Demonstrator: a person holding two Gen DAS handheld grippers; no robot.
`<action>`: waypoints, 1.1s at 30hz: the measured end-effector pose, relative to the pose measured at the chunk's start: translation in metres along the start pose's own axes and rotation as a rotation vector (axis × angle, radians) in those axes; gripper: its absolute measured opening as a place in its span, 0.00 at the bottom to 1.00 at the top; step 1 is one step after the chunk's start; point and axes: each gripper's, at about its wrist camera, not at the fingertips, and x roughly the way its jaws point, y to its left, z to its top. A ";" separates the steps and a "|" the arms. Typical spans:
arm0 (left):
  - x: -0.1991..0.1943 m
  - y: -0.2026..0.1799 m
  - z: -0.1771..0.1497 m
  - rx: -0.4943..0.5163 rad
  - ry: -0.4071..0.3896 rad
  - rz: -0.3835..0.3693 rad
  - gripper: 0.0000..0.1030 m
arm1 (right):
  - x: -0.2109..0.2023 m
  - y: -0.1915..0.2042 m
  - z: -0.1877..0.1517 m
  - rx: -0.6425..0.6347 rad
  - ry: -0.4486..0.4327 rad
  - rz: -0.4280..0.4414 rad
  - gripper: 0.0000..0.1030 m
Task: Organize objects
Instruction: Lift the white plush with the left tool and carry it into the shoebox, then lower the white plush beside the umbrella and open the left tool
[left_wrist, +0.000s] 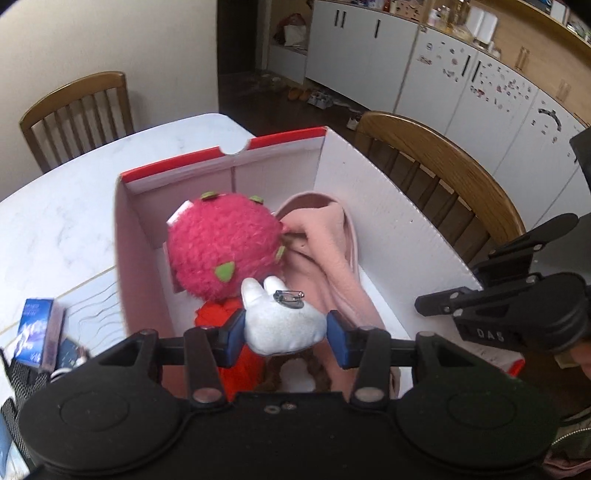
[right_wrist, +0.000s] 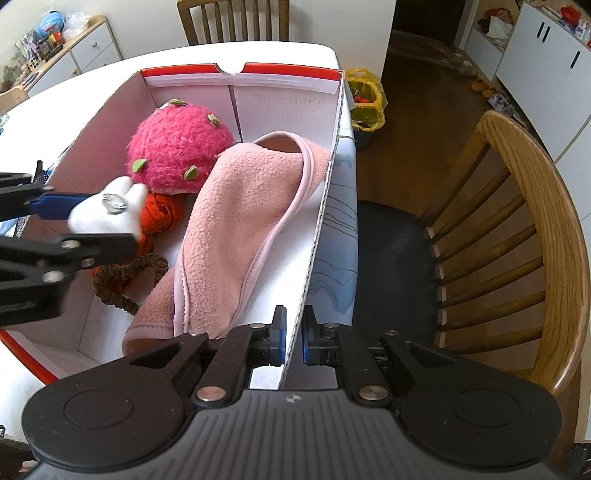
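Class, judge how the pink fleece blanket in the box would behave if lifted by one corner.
The pink fleece blanket would probably hang floppy, since it already drapes over the box wall. It looks light, and its fuzzy nap should resist slipping.

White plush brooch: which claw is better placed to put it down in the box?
Left. The left claw already grips the white plush brooch above the box; the right claw is clamped on the box wall.
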 end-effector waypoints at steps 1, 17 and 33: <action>0.004 -0.001 0.002 0.003 0.007 -0.003 0.43 | 0.000 0.000 0.000 -0.001 0.000 0.002 0.07; 0.047 0.000 0.008 0.003 0.139 -0.027 0.43 | 0.001 -0.002 0.000 0.012 -0.005 0.014 0.08; 0.039 0.007 0.004 -0.035 0.146 -0.063 0.59 | 0.001 -0.002 0.000 0.031 -0.004 0.015 0.07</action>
